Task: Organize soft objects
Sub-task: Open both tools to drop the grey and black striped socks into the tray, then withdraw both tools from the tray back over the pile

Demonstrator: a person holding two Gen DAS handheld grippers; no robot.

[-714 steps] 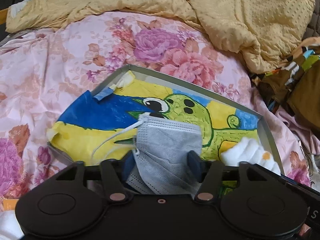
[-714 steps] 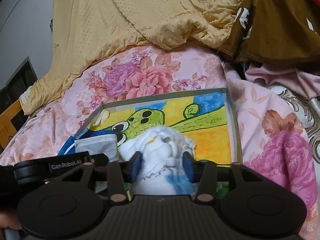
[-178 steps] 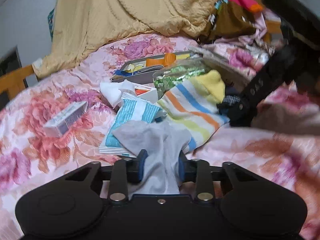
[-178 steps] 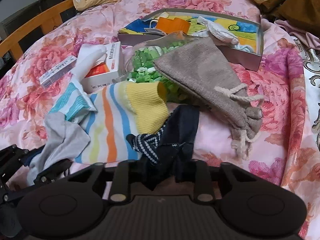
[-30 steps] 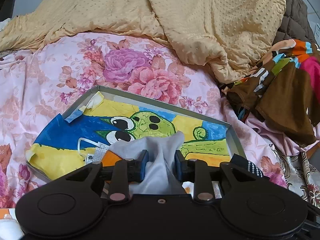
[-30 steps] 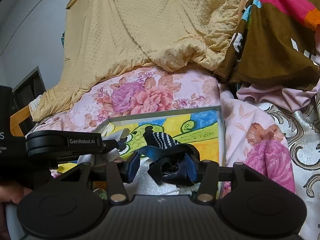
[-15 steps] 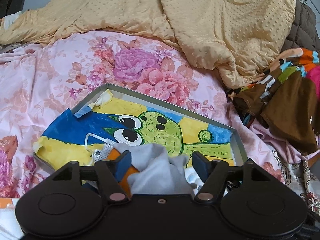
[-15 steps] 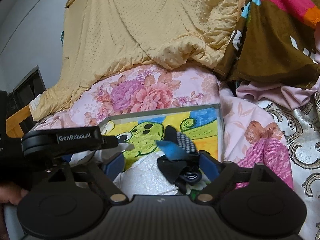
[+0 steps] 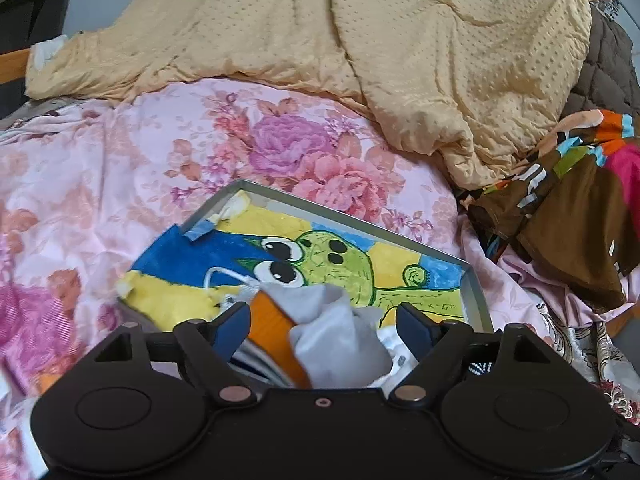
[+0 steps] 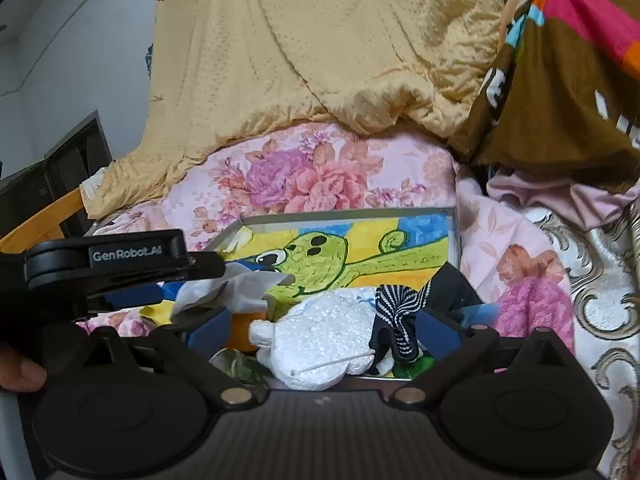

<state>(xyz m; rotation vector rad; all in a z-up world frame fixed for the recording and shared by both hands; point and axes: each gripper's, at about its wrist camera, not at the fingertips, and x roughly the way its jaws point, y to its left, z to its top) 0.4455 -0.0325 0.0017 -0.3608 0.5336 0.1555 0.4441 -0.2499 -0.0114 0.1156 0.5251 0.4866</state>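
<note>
A shallow metal tray (image 9: 474,280) lined with a cartoon frog drawing lies on the floral bed; it also shows in the right wrist view (image 10: 456,236). My left gripper (image 9: 324,320) is open; a grey sock (image 9: 332,328) lies loose between its fingers, on an orange item (image 9: 276,328) in the tray. My right gripper (image 10: 324,324) is open over the tray's near edge. A dark navy striped sock (image 10: 400,312) lies by its right finger, next to a white fluffy sock (image 10: 320,336). The left gripper (image 10: 192,280) shows at left in the right wrist view.
A yellow quilt (image 9: 400,40) is heaped behind the tray. A brown and multicoloured garment (image 9: 560,208) lies to the right. A face mask's ear loop (image 9: 224,276) lies in the tray. A wooden bed rail (image 10: 40,220) is at far left.
Both grippers have opened wide and let go: the grey sock and the navy striped sock now rest in the tray. Both grippers have drawn back slightly.
</note>
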